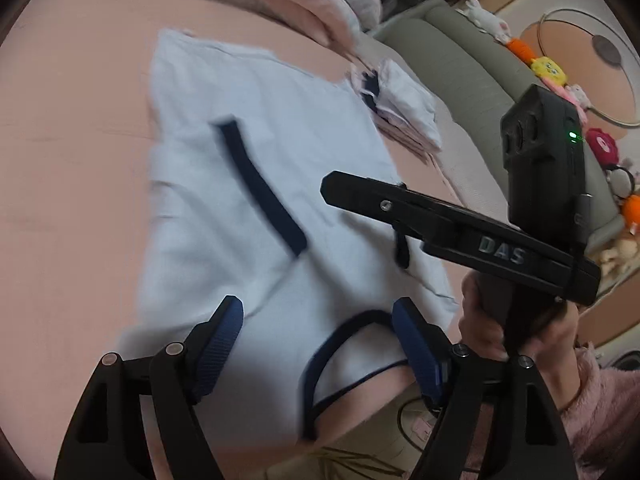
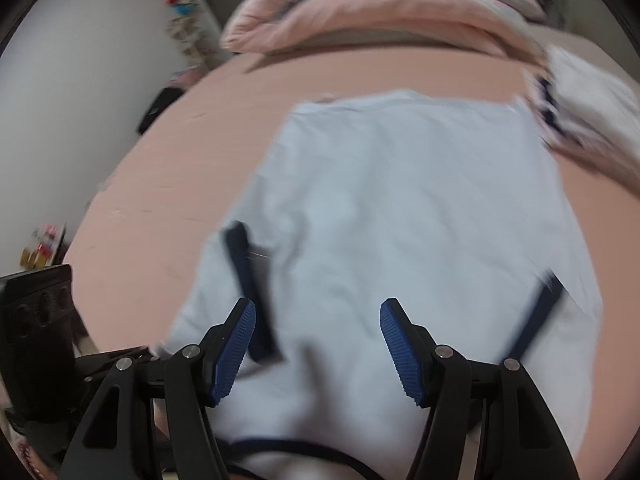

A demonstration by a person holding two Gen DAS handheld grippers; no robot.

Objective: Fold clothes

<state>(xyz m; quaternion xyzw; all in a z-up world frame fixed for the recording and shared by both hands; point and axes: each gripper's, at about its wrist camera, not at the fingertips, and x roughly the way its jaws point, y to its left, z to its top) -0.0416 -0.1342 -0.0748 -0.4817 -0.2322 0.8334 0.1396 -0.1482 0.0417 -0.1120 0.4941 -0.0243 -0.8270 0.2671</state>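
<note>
A pale blue T-shirt (image 1: 224,184) with navy sleeve cuffs and a navy collar lies flat on the pink bed, both sleeves folded in over the body. It also shows in the right wrist view (image 2: 400,208). My left gripper (image 1: 318,312) is open and empty, hovering above the shirt's collar end. My right gripper (image 2: 318,312) is open and empty above the same end; seen from the left wrist view (image 1: 460,224), it hangs over the shirt's right side. The collar (image 1: 340,344) lies between the left gripper's fingers.
A stack of folded clothes (image 1: 400,108) lies on the bed beyond the shirt. A rumpled pink quilt (image 2: 380,12) is heaped at the far end. A grey padded bed edge (image 1: 472,64) with plush toys runs along the right.
</note>
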